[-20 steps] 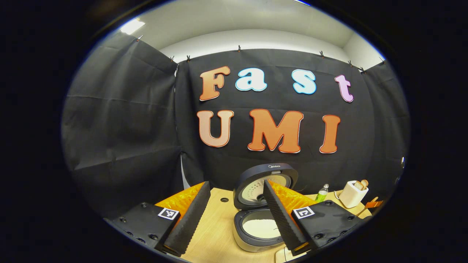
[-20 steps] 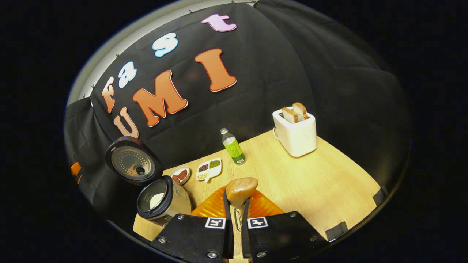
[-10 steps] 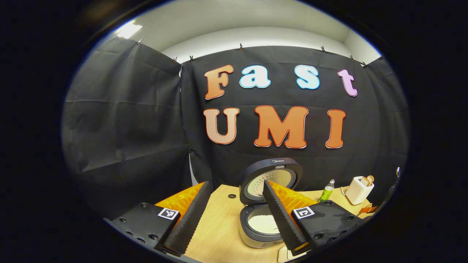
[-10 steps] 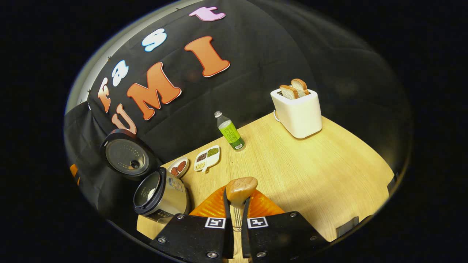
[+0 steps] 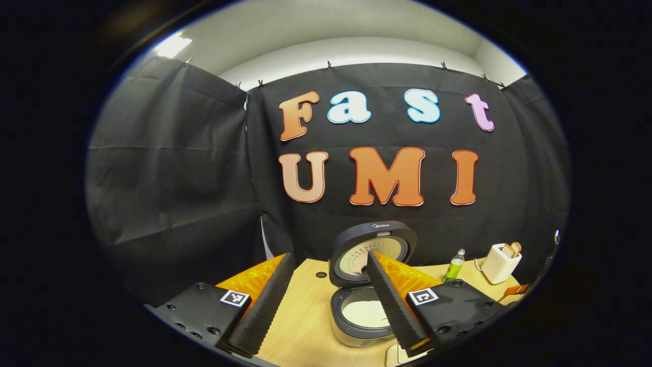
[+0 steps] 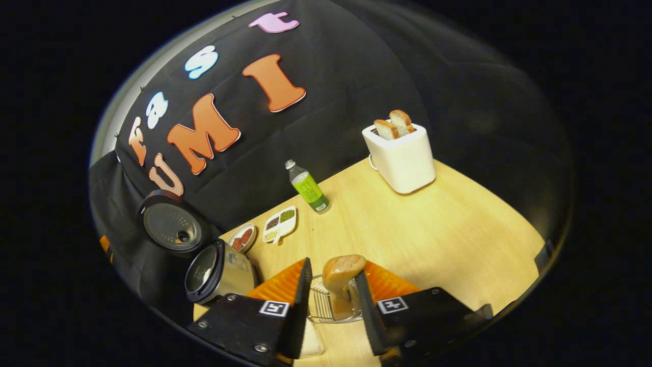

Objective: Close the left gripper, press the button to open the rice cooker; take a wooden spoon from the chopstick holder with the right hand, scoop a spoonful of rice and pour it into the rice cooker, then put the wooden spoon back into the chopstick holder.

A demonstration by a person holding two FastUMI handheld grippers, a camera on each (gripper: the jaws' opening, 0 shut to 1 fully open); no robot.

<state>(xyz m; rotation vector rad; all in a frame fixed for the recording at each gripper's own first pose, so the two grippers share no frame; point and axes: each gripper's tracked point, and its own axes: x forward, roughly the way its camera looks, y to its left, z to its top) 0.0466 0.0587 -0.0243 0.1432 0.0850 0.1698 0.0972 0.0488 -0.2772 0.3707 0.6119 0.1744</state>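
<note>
Cooker (image 5: 362, 316) lid up, white rice in the pot. R gripper (image 6: 331, 298) jaws spread wide, off the spoon (image 6: 342, 272), which stands bowl-up in the wire holder (image 6: 326, 308) betw. the fingers. L gripper (image 5: 326, 300) wide, empty, above the table (image 5: 300, 326). Toaster (image 6: 400, 158) w/ 2 bread slices; divided dish (image 6: 279, 224) w/ beans; bottle (image 6: 307, 186) nr it.

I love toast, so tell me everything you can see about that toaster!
The toaster is a white, boxy thing with rounded corners that looks like smooth plastic. It stands upright on the far part of the wooden table, close to the black cloth wall. Two slices of bread with brown crusts stick up out of its top slots. A thin loop of cord shows at its left side. Nothing else touches it; the green bottle stands apart.
</note>
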